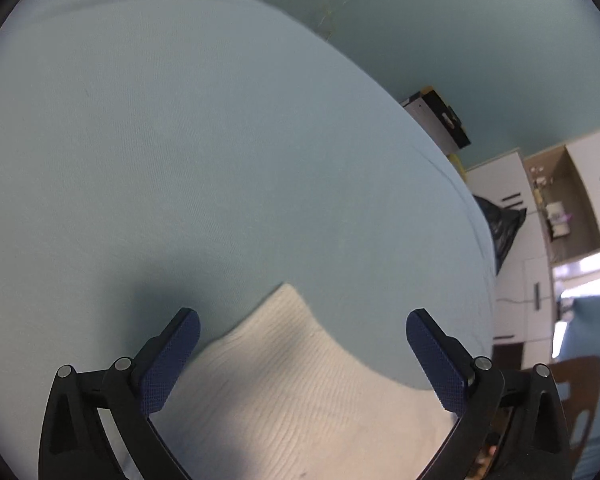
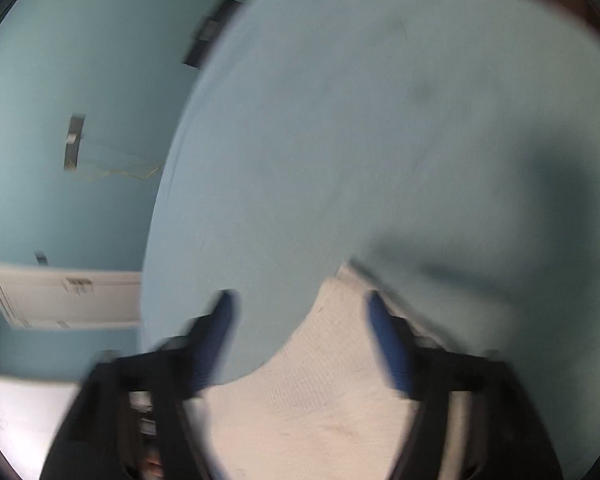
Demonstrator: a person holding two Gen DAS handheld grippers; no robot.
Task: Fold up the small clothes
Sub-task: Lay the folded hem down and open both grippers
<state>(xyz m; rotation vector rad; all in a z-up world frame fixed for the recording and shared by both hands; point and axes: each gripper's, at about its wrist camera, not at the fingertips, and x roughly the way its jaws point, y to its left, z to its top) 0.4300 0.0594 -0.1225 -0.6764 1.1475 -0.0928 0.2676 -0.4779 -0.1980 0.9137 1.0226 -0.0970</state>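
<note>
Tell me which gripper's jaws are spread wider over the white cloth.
The left gripper: its jaws stand well clear on both sides of the white cloth. The right gripper is open too, but narrower and blurred.

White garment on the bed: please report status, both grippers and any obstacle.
Left gripper open, right gripper open, nothing held. White garment flat on blue sheet, a corner between each gripper's fingers. Nothing in the way.

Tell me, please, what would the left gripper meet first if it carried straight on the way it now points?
Probably the white knitted cloth, whose corner lies between the open left gripper fingers, resting on the light blue sheet. Depth is unclear.
</note>
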